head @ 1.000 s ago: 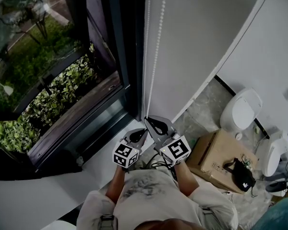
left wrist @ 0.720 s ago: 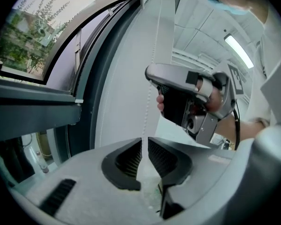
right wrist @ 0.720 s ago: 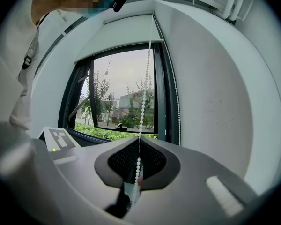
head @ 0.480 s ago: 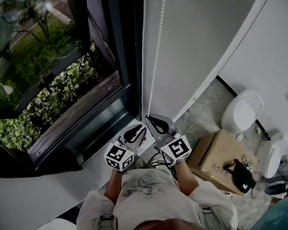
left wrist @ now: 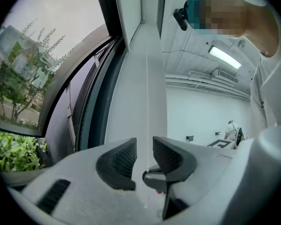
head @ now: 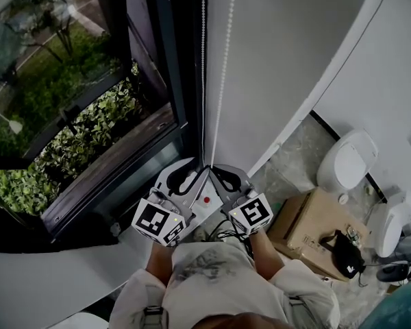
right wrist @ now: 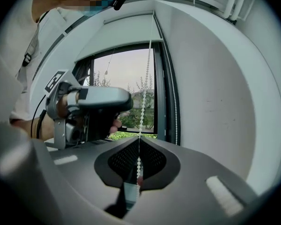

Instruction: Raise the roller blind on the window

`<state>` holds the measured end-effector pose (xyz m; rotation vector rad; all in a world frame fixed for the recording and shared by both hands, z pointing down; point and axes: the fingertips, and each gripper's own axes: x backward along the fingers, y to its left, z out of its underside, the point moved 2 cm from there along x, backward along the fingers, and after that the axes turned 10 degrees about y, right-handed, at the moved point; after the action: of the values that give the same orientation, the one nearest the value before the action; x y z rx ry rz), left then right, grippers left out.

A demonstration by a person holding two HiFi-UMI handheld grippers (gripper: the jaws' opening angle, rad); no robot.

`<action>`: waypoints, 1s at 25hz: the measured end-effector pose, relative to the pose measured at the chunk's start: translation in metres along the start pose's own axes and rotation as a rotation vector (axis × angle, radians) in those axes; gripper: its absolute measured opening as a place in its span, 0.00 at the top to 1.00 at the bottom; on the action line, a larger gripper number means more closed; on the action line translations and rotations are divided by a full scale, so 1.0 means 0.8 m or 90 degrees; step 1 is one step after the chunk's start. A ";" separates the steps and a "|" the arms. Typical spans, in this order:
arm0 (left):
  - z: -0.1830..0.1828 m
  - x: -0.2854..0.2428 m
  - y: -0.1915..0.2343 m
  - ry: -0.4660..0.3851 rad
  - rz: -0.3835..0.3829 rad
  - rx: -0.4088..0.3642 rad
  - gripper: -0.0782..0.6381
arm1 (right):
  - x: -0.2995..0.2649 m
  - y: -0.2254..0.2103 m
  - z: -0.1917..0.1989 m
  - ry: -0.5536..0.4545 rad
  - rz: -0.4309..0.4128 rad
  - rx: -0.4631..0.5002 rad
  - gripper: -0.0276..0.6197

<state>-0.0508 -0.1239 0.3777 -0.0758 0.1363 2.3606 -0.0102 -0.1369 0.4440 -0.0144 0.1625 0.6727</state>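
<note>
The window [head: 55,94] takes the left half of the head view, with a dark frame [head: 181,81] and green bushes [head: 82,142] outside, under the glass. To the right of the frame stands a white wall [head: 294,46], and below it a grey floor [head: 294,153]. On this floor there is a white toilet [head: 344,162] and, nearer to the person, a cardboard box [head: 305,225].

In the right gripper view, the roller blind [right wrist: 117,34] seems to be the white sheet that covers only the top part of the window; the glass under it is free. The head view does not show it.

The bead chain [head: 222,81] hangs in two strands just beside the frame, in front of the wall, and it comes down to the two grippers, which are held close together at the window sill.

The right hand-held gripper [right wrist: 138,149] has its jaws pressed together on one strand of the chain; the beads go up from between the pads.

The left hand-held gripper [left wrist: 144,149] is just beside it. Its jaws have just been opening and now they are spread. A strand of the chain passes in the gap between them, but the pads do not press it.
</note>
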 end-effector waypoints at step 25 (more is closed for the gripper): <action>-0.084 -0.031 -0.013 -0.072 -0.012 -0.086 0.87 | -0.002 0.006 -0.006 -0.023 0.002 0.026 0.94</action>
<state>-0.0251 -0.1418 0.3123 -0.0081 -0.0784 2.3467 -0.0147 -0.1346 0.4393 0.0372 0.1414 0.6726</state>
